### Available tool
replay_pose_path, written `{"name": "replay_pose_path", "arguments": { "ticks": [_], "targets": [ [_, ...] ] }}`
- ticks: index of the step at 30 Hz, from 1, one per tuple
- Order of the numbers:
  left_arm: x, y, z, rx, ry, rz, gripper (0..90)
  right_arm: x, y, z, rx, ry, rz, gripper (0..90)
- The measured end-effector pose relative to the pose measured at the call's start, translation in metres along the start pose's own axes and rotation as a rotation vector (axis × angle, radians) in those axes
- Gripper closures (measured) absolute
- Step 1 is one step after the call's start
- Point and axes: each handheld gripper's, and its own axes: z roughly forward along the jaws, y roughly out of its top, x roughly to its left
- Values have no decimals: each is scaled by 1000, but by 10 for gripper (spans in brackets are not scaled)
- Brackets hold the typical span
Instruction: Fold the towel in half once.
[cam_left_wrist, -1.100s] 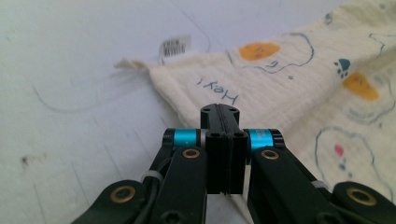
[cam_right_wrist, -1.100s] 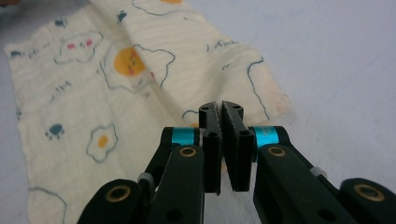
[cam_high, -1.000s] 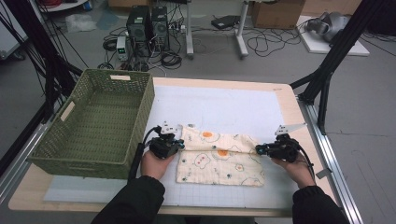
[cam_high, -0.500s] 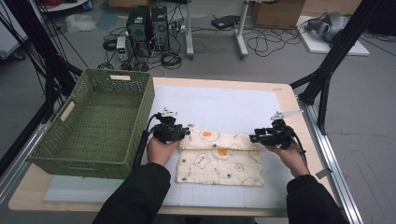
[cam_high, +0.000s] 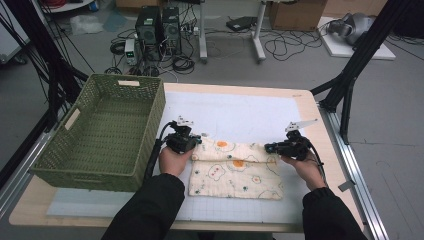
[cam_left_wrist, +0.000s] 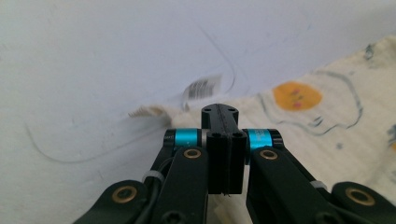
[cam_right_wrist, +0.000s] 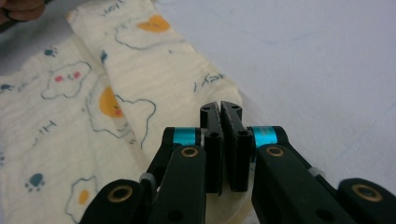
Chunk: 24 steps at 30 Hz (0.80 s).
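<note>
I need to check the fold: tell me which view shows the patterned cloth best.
The high view: the whole patterned cloth lies there, its far edge folded over. The left gripper view has one corner with a label; the right gripper view shows the folded strip close up.

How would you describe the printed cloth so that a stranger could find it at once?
Start at the green woven basket on the table's left. Right of it, on the white mat, lies the cream cloth, folded, printed with fried eggs and clouds.

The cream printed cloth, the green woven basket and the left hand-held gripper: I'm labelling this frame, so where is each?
Cream printed cloth (cam_high: 235, 172), high view, middle of the folded fabric.
Green woven basket (cam_high: 150, 117), high view, right wall.
Left hand-held gripper (cam_high: 199, 142), high view, shut jaw tips at the cloth's corner.
</note>
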Motion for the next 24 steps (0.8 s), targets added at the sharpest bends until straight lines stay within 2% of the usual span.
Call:
{"name": "replay_pose_path", "arguments": {
  "ticks": [4, 9, 10, 12, 13, 14, 16, 17, 18, 20, 21, 22, 24],
  "targets": [
    [-1, 3, -15, -37, -1, 11, 899, 10, 3, -16, -49, 11, -25, 876],
    [-7, 0, -28, -61, -36, 30, 900, 23, 1, -29, -74, 17, -71, 875],
    [-7, 0, -27, -44, -54, 29, 900, 24, 0, -30, -77, 13, -76, 873],
    [-4, -1, -20, -16, -41, 25, 896, 22, -1, -27, -60, 13, -74, 869],
    [-1, -2, -15, -5, -58, -10, 877, 21, -1, -25, -51, 5, -67, 869],
    [1, -2, -8, 16, -71, -40, 797, 18, -2, -21, -44, 3, -56, 869],
    [5, -5, 2, 44, -30, -56, 727, 13, -2, -14, -29, -9, -46, 866],
    [6, -7, 8, 60, -16, -78, 676, 12, -2, -11, -20, -13, -38, 867],
    [8, -8, 11, 70, -16, -85, 636, 9, -2, -8, -18, -15, -33, 867],
    [9, -11, 18, 89, -17, -87, 627, 6, -3, -4, -9, -20, -26, 867],
    [8, -11, 19, 77, -16, -84, 624, 4, -3, -1, -6, -18, -25, 866],
    [7, -11, 19, 76, -5, -73, 649, 2, -4, 1, 0, -17, -16, 866],
    [7, -12, 19, 81, 15, -41, 764, 0, -5, 4, 12, -15, -3, 866]
  ]
}}
